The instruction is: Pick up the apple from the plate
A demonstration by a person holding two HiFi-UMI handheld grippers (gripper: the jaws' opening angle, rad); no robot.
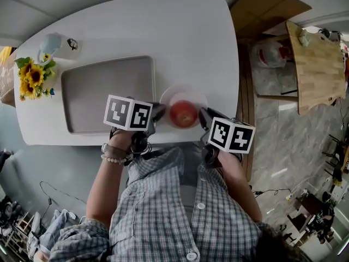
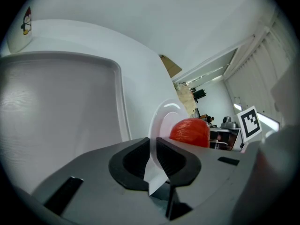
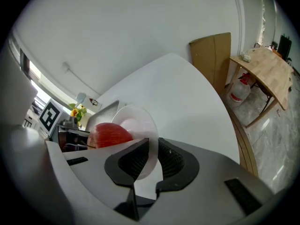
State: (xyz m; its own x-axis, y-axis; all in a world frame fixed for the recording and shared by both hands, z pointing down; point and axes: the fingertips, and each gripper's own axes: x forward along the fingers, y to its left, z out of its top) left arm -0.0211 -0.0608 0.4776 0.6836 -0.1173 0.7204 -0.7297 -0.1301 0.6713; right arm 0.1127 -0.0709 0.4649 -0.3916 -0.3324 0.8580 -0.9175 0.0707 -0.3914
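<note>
Sunflowers (image 1: pixel 32 76) at upper left of the head view, white cup (image 1: pixel 54 45) just above them, both on the white table (image 1: pixel 163 31). Grey tray (image 1: pixel 103 94) lies right of the flowers, nothing on it.

Left gripper (image 1: pixel 158 112) comes next, marker cube on top, at the tray's lower right corner. It points right at the plate (image 1: pixel 182 91). In the left gripper view its jaws (image 2: pixel 153 146) are nearly together, pinched on the plate (image 2: pixel 166 118) rim, which runs up between them. Tray (image 2: pixel 56 102) fills the left of that view, cup (image 2: pixel 18 29) at upper left.

Red apple (image 1: pixel 184 113) sits on the plate, centre of the head view near the table's lower edge, between the two grippers. No jaw touches it. It shows right of centre in the left gripper view (image 2: pixel 190 131), left of centre in the right gripper view (image 3: pixel 108 134).

Right gripper (image 1: pixel 203 116) is at the plate's right side, pointing left. Its own view shows the jaws (image 3: pixel 153 149) narrow, closed on the plate (image 3: pixel 136 118) rim.

Wooden side table (image 1: pixel 316 64) stands at far right, off the white table.
</note>
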